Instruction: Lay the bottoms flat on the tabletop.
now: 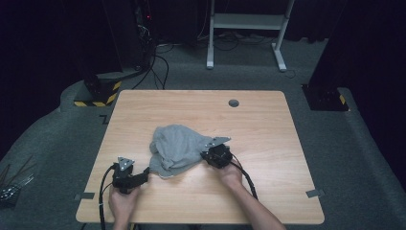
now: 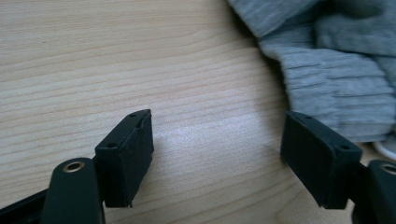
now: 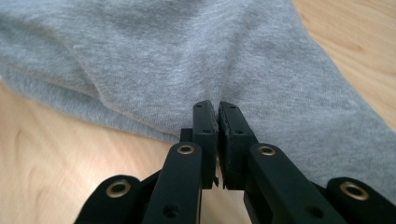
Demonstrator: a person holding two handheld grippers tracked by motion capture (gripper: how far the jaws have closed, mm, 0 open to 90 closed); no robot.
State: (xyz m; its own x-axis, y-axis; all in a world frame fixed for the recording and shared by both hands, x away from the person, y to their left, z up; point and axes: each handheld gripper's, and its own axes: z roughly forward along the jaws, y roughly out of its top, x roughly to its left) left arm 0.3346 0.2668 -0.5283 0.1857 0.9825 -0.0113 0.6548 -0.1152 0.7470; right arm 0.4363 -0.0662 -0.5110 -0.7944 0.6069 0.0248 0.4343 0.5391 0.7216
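Between the pads of the right gripper [image 3: 218, 122], which are pressed together, sits only a thin edge of the grey garment [image 3: 187, 60], bunched on the wooden table [image 1: 268, 158]. So shallow a bite could slip free on a pull, or a lift might drag the whole heap. The left gripper [image 2: 217, 154] rests with its jaws spread over bare wood, the garment's ribbed hem just beyond its right jaw; closing there would probably catch nothing.
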